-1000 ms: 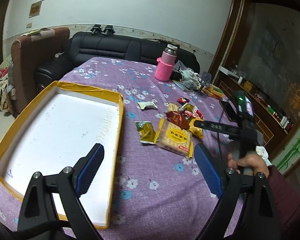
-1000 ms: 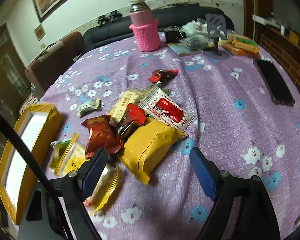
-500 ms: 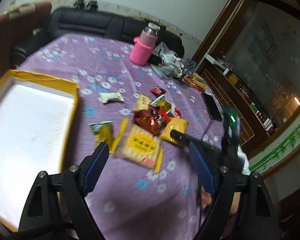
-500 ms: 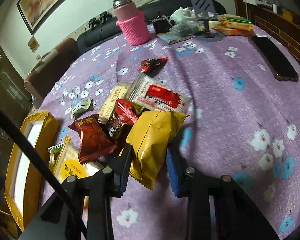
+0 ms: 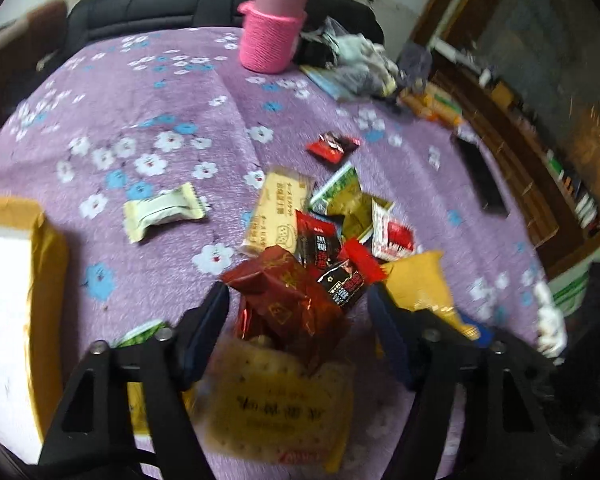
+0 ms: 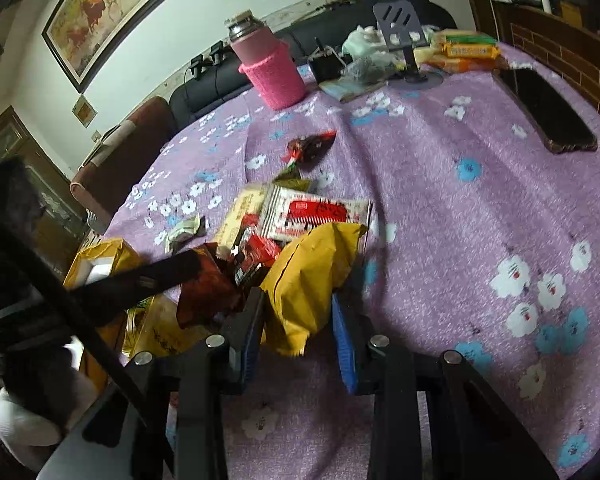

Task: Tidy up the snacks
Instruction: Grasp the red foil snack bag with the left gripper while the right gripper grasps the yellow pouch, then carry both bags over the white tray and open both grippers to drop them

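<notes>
Several snack packets lie heaped on the purple flowered tablecloth (image 5: pixel 148 92). My left gripper (image 5: pixel 298 296) hangs over the heap's near side with its jaws closing. A dark red foil packet (image 5: pixel 284 292) sits between its fingers, touching the left pad only. A yellow cracker pack (image 5: pixel 276 408) lies under it. My right gripper (image 6: pixel 298 320) is shut on one end of a plump yellow packet (image 6: pixel 312 276), which tilts up from the cloth. A white and red packet (image 6: pixel 316 214) lies just behind it. The yellow-rimmed tray (image 5: pixel 48 280) is at the left.
A pink-sleeved bottle (image 5: pixel 272 36) stands at the back, with bags and boxes (image 6: pixel 460 50) beside it. A dark phone (image 6: pixel 548 108) lies at the right. A green-white sweet (image 5: pixel 160 214) and a small red packet (image 5: pixel 332 146) lie apart from the heap.
My left gripper swung right from beside the tray and dropped onto the snack heap, its jaws narrowing around the dark red packet. My right gripper shut on the yellow packet and holds it.
</notes>
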A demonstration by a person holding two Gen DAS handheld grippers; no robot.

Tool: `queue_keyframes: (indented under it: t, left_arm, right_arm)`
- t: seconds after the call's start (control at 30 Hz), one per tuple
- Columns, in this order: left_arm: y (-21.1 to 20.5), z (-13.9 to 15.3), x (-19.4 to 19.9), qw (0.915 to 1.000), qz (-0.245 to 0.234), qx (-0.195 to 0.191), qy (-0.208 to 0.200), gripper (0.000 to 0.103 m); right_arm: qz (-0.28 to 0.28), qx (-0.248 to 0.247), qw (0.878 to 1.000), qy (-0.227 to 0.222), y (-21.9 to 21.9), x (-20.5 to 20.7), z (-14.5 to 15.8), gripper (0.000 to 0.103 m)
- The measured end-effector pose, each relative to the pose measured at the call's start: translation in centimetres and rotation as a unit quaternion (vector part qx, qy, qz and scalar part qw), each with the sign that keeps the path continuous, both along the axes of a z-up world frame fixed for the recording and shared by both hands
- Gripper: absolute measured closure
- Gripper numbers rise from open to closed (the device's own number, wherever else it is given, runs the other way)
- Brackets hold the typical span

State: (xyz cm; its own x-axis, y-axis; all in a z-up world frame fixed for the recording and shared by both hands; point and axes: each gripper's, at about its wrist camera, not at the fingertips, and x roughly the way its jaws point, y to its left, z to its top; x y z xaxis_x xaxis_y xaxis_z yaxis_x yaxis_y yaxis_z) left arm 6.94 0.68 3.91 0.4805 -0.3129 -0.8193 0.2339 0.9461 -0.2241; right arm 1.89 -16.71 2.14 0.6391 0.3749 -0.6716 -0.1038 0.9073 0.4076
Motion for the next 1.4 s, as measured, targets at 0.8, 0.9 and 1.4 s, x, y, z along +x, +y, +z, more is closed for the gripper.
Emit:
queue_keyframes:
  t: [0.8,0.9,1.4]
  left_arm:
    - [14.2,7.2,-12.9,0.9756,0.155,-0.081,-0.132,0.068]
    - [18.1,7.2,-15.1,0.9674,0.199,-0.073,-0.139,0.068]
    - [27.7,3.4,-19.8,0.9421,0.295,-0.083,-0.135,0.068]
  right_arm:
    - [-0.019,-0.047,0.996,-0.072,1.2,-1.2,1.3,0.076]
    - [-0.015,-0.075,0.993,-0.093,2.2,-1.7,2.2,0.077]
    - [0.149,-0.004,0.987,-0.059,12.4,-5.3,5.7,0.081]
